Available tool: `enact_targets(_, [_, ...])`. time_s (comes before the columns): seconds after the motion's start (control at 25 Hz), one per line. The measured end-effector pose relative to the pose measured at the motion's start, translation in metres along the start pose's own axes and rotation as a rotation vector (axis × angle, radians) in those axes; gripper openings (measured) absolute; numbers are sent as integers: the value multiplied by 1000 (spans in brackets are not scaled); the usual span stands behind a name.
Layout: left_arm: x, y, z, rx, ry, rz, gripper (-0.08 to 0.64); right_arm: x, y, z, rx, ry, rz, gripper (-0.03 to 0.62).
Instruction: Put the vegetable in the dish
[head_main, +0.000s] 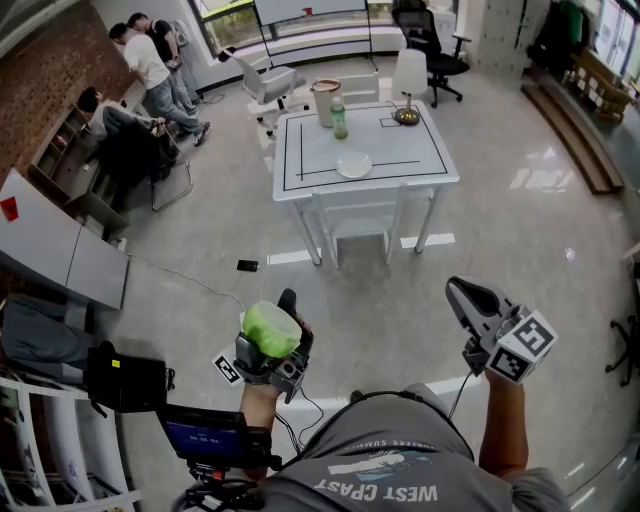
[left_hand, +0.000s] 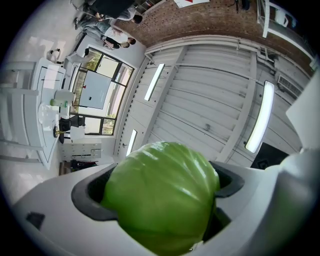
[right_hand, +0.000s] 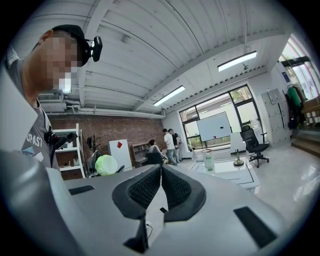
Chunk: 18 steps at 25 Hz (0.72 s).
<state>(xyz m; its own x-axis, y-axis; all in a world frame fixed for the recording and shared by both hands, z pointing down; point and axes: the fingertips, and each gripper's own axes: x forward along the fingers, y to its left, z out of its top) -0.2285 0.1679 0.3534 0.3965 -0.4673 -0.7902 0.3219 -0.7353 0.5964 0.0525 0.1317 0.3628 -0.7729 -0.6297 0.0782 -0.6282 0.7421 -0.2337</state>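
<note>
A round green cabbage (head_main: 268, 328) sits between the jaws of my left gripper (head_main: 277, 345), held low near my body and far from the table. It fills the left gripper view, the cabbage (left_hand: 160, 197) wedged between both dark pads (left_hand: 87, 197). The white dish (head_main: 353, 165) lies empty near the front of the white table (head_main: 300, 185), a few steps ahead. My right gripper (head_main: 462, 292) is at the right, jaws pressed together with nothing in them; in the right gripper view its pads (right_hand: 145, 189) meet, with the cabbage (right_hand: 106, 164) visible beyond.
On the table stand a green bottle (head_main: 340, 120), a pale jug (head_main: 326, 102) and a brass lamp (head_main: 406, 116). A white chair (head_main: 360, 225) is tucked under its front. A phone (head_main: 247, 265) and cable lie on the floor. People stand at the back left.
</note>
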Motion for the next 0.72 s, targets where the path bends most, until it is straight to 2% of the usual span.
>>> enact_targets(0.24, [9, 20, -1, -15, -32, 12, 549, -7, -32, -3, 29, 49, -32, 9])
enact_targets(0.72, [64, 78, -14, 27, -69, 26, 549, 13, -111, 24, 34, 38, 57, 9])
